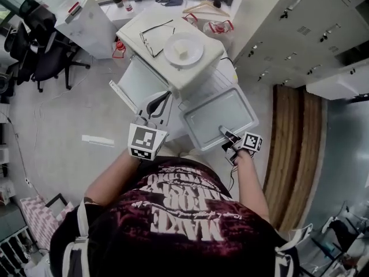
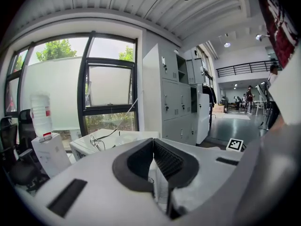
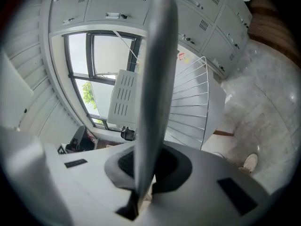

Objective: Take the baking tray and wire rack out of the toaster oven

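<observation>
The white toaster oven [image 1: 173, 59] stands with its door [image 1: 137, 81] folded down toward me. The grey baking tray [image 1: 219, 115] is out in front of the oven's right side. My right gripper [image 1: 226, 133] is shut on the tray's near rim. In the right gripper view [image 3: 146, 166] the tray's edge [image 3: 157, 79] runs up from between the pads, with the wire rack [image 3: 188, 102] just beyond it. Rack wires [image 1: 221, 81] show between the tray and the oven. My left gripper [image 1: 158, 105] hovers by the door's near right corner. Its pads [image 2: 153, 149] meet at the tips and I see nothing between them.
A white plate [image 1: 183, 49] and a pair of glasses [image 1: 154, 36] lie on the oven's top. Grey lockers [image 1: 300, 27] line the right side and office chairs [image 1: 40, 45] stand at the left. A water bottle [image 2: 41, 114] stands on a white box beyond the oven.
</observation>
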`<move>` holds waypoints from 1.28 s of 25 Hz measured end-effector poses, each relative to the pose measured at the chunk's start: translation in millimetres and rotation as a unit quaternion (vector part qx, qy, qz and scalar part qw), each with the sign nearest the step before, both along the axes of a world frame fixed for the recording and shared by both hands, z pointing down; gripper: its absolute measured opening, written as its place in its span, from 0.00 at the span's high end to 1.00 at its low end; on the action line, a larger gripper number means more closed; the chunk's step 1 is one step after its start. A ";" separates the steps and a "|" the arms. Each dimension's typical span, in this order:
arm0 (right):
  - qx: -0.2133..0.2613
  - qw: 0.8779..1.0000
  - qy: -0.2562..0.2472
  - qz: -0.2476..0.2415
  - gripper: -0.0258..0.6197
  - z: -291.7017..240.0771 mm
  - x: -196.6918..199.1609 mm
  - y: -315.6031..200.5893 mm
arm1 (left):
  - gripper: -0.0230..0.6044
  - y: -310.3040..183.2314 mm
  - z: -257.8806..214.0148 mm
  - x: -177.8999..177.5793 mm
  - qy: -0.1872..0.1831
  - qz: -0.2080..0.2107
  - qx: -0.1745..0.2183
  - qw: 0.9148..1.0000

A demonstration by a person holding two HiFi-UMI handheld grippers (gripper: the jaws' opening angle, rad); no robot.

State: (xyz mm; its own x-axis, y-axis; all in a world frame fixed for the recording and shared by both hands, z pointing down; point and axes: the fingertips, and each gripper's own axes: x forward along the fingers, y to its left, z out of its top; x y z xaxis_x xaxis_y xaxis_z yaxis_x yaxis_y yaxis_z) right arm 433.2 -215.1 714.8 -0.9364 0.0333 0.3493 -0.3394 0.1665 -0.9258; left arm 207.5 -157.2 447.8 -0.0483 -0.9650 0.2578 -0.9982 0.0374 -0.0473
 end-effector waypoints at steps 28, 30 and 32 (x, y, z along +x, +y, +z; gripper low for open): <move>-0.051 0.989 0.023 -0.136 0.94 72.3 -55.0 -69.4 | 0.95 14.7 26.4 -3.3 0.018 -0.161 -0.028 0.986; -0.055 0.987 0.020 -0.147 0.94 77.2 -57.6 -70.1 | 0.95 19.5 29.3 0.6 0.017 -0.176 -0.029 0.984; -0.061 0.986 0.018 -0.154 0.94 80.6 -59.6 -70.2 | 0.95 21.6 32.0 3.8 0.016 -0.187 -0.028 0.982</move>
State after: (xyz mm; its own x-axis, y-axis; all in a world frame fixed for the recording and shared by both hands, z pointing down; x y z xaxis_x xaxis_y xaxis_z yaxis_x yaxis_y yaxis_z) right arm 373.6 -285.3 795.4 -0.8628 0.3574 0.3576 -0.3232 0.1541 -0.9337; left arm 211.3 -135.5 479.7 -0.3874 -0.8658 0.3168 -0.9163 0.3995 -0.0289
